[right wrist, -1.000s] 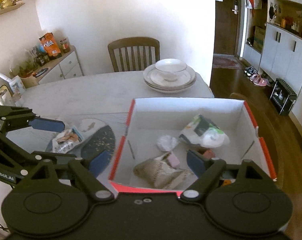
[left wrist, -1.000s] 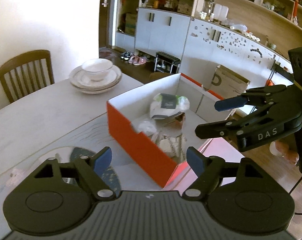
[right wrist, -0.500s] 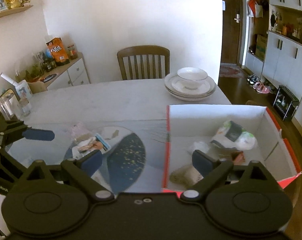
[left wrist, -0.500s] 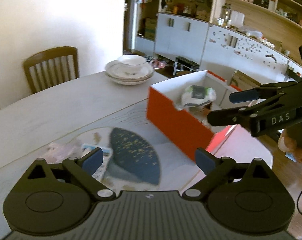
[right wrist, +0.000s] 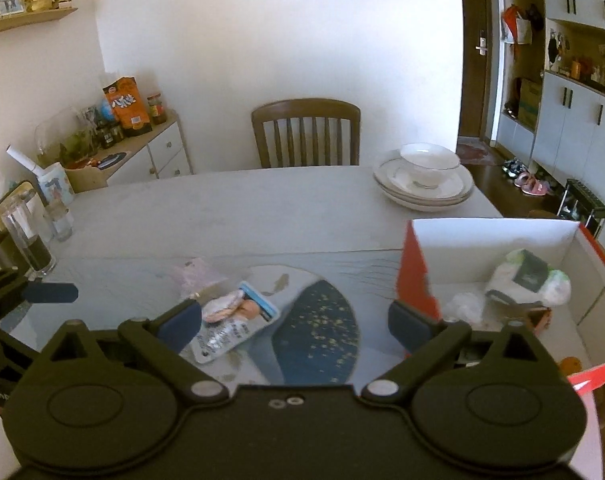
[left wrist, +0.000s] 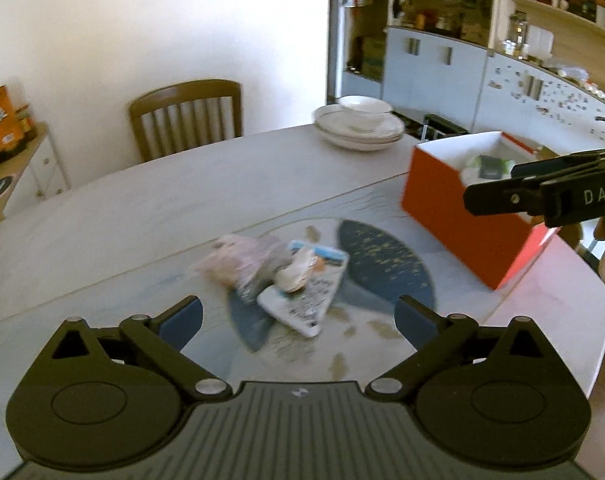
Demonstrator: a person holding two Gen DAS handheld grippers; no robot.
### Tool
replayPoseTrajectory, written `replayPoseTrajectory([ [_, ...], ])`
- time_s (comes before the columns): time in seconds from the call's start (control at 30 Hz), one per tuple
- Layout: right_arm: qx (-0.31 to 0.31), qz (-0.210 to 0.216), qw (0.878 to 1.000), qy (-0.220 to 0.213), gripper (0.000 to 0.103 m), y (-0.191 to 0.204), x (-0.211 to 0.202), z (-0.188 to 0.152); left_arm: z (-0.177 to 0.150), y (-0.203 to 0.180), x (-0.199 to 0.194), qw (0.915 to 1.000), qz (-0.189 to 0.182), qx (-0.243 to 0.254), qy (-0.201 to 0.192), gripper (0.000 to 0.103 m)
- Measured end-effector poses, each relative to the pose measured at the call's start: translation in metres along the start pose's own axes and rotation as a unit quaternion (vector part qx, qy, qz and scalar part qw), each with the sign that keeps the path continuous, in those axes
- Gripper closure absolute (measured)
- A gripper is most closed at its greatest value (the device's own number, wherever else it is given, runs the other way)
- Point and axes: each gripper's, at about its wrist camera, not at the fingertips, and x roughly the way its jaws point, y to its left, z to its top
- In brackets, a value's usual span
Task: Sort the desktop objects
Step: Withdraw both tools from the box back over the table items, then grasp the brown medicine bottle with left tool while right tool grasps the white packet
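Observation:
A white snack packet [left wrist: 306, 292] with a blue top lies on the glass table mat, with a pinkish clear bag [left wrist: 238, 258] against its left side. Both also show in the right wrist view, the packet [right wrist: 232, 326] and the bag [right wrist: 198, 274]. An orange box [left wrist: 458, 216] with white inside stands at the right and holds a white-green bag [right wrist: 528, 278] and other wrapped items. My left gripper [left wrist: 298, 320] is open and empty just short of the packet. My right gripper [right wrist: 294, 322] is open and empty, between the packet and the box [right wrist: 416, 276].
A stack of plates with a bowl [right wrist: 424, 178] sits at the table's far right. A wooden chair [right wrist: 306, 132] stands behind the table. Glasses and a dark jar [right wrist: 30, 236] stand at the left edge. A sideboard [right wrist: 134, 152] with jars is beyond.
Both grippers have swung left, away from over the box toward the packet and bag on the mat. Both stayed open and empty.

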Motion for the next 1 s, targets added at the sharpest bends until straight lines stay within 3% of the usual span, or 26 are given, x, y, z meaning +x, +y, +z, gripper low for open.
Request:
replayPoseTrajectory([
  [0.67,-0.059,0.011,0.998,0.006,0.003,0.065,0.077,-0.004,-0.056,0.073,0.026,0.9917,0.096,-0.065,0.056,0.000],
  [1.0,-0.078,0.020,0.996,0.031,0.006,0.076,0.119,-0.009,-0.075,0.088,0.047,0.9862,0.114,-0.088,0.082,0.000],
])
